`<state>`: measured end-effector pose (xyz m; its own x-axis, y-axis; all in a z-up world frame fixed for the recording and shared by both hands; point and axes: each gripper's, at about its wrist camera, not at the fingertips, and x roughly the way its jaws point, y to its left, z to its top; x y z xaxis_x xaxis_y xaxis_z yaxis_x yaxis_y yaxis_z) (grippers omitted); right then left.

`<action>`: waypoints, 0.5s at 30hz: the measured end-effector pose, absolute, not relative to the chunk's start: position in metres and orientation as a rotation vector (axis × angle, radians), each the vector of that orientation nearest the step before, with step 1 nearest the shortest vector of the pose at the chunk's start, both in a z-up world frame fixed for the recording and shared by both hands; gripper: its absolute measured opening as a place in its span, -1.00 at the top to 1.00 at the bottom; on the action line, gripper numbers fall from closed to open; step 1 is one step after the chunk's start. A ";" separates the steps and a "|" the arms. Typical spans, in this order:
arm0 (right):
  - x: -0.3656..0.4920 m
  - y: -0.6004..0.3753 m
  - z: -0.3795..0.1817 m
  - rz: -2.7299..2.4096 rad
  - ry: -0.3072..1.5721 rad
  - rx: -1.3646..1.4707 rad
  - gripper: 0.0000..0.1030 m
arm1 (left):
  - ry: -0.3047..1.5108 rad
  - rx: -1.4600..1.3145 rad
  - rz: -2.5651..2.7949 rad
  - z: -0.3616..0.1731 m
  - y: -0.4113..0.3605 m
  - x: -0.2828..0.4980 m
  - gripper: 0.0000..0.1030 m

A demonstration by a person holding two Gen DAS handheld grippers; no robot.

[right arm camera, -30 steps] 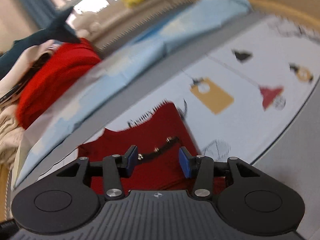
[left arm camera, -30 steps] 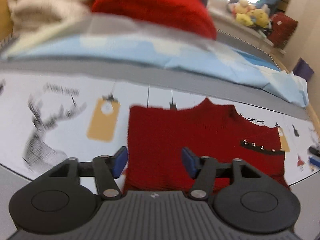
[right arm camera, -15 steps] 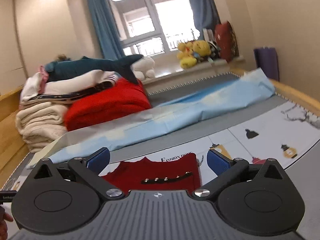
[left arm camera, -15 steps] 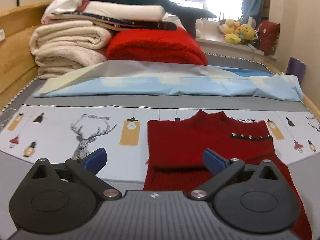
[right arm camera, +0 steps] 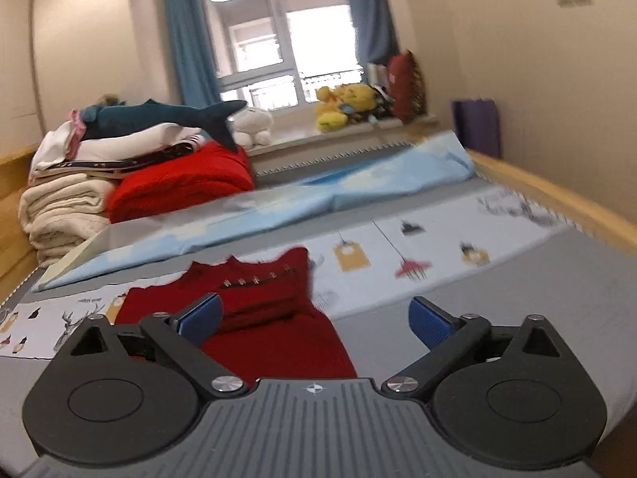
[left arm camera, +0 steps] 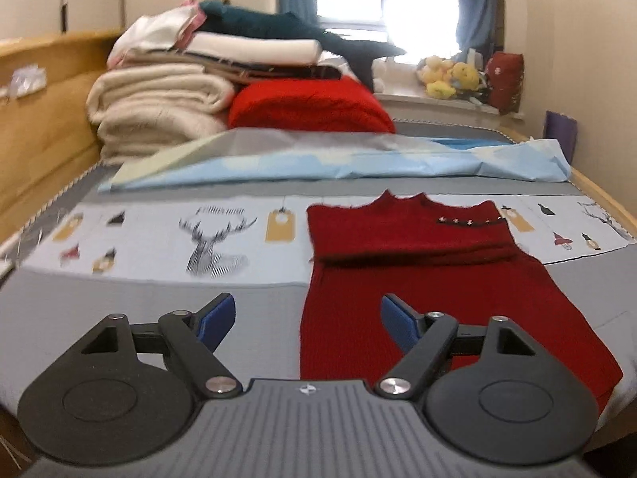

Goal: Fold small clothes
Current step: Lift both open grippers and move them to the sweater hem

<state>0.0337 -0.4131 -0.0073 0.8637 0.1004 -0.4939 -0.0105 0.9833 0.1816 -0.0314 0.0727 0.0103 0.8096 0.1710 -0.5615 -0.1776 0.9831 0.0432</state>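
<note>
A small red knit garment [left arm camera: 422, 271] lies flat on the bed, its collar end folded over the lower part, with a dark studded strip near the collar. It also shows in the right wrist view [right arm camera: 270, 318]. My left gripper [left arm camera: 306, 318] is open and empty, above the garment's near left edge. My right gripper [right arm camera: 316, 318] is open and empty, above the garment's near right side.
A printed white cloth [left arm camera: 171, 235] and a light blue sheet [left arm camera: 338, 159] lie across the grey bed. Folded blankets [left arm camera: 159, 107], a red blanket [left arm camera: 310, 105] and a plush shark stand at the back left. Wooden rails [right arm camera: 557, 199] edge the bed. Toys sit on the windowsill.
Both grippers have opened wide and pulled back and up from the garment. The garment now lies with its upper part folded over.
</note>
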 end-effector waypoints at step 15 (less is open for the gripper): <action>0.051 -0.428 -0.085 -0.062 0.861 0.132 -0.68 | 0.990 -0.419 0.220 -0.118 0.142 -0.026 0.74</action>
